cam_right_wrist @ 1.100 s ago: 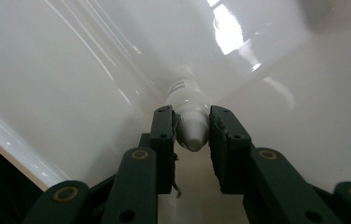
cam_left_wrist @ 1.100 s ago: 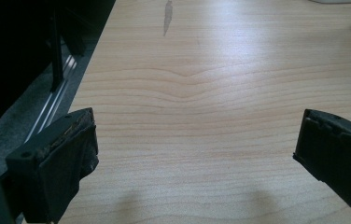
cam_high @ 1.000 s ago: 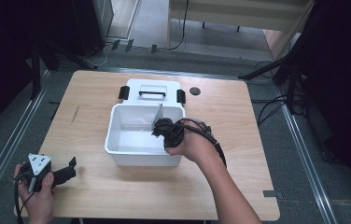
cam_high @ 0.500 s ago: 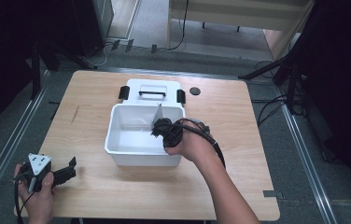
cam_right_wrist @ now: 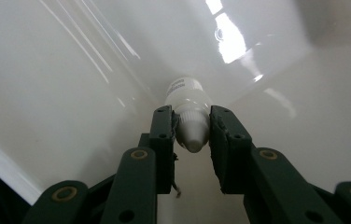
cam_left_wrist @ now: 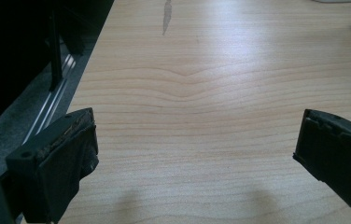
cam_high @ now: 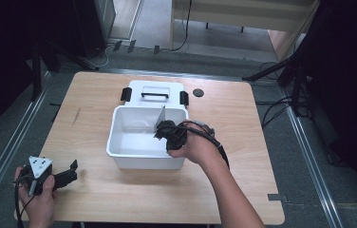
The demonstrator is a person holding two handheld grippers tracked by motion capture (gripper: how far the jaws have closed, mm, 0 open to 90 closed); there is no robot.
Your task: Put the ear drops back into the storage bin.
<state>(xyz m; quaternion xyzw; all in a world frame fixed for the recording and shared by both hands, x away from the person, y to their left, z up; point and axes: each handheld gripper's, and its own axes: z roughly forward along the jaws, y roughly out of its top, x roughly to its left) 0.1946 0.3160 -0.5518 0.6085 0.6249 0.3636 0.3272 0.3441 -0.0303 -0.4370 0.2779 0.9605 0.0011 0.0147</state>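
So, my right gripper [cam_right_wrist: 191, 133] has its jaws pinched on the capped end of a small white bottle [cam_right_wrist: 188, 98], and the whole thing is reaching down inside the white bin [cam_high: 141, 161] in the middle of the bench [cam_high: 267, 123]. The bottle's body points away from me toward the bin's floor and wall; I can't tell whether it's touching the plastic or hanging just above it. From above, the gripper sits at the bin's right side, next to the upright divider [cam_high: 161, 118].

Handling-wise, my guess is it's light, rigid and slick: smooth plastic, round profile, so it could twist or squirt out of a loose pinch. The narrow cap end fits between the pads, but the wider body would probably give a steadier hold.

Beyond the bin, its lid [cam_high: 154, 90] with the black handle lies flat just on the far side. My left gripper [cam_left_wrist: 197, 154] hovers with jaws spread wide over bare wood at the near left corner, holding nothing.
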